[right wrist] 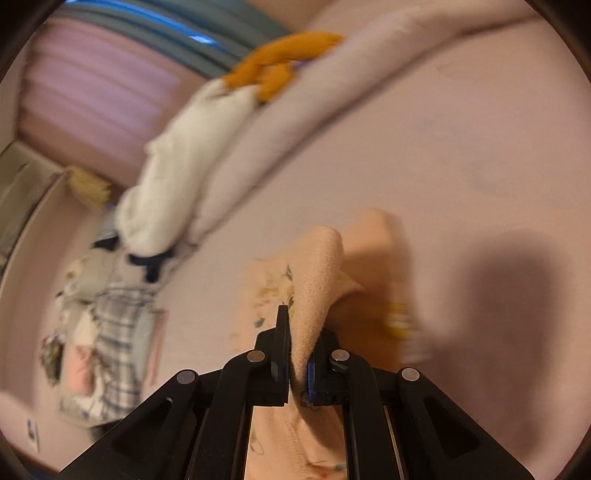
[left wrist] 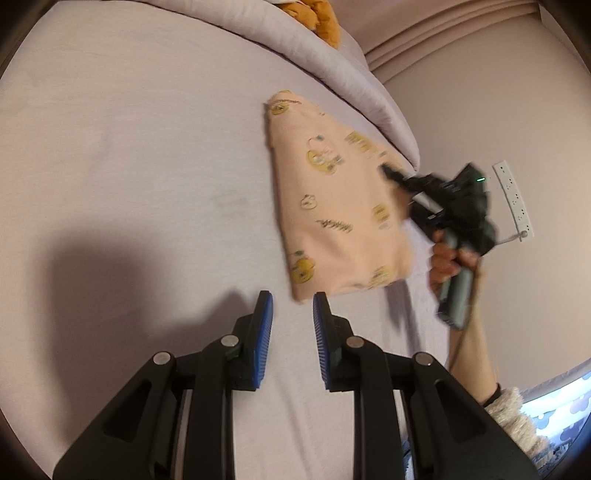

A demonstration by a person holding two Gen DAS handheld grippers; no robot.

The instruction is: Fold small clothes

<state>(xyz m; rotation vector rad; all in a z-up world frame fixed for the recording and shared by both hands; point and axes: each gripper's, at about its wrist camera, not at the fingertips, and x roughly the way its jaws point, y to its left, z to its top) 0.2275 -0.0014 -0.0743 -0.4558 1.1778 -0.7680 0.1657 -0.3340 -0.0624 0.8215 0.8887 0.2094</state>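
Observation:
A small peach garment (left wrist: 332, 206) with yellow prints lies on the pale lilac bed sheet (left wrist: 147, 147). My right gripper (left wrist: 386, 170), held by a hand (left wrist: 447, 258), grips the garment's right edge. In the right wrist view that gripper (right wrist: 301, 332) is shut on a raised fold of the peach garment (right wrist: 317, 266), and the cloth runs up from between the pads. My left gripper (left wrist: 292, 297) hovers just short of the garment's near corner. A gap shows between its blue pads (left wrist: 264, 332), with nothing in it.
A rolled lilac duvet (left wrist: 332, 62) runs along the far side of the bed, with an orange plush toy (left wrist: 325, 18) on it. A heap of other clothes (right wrist: 110, 325) and a white cloth (right wrist: 184, 166) lie at the left. A power strip (left wrist: 513, 199) hangs on the wall.

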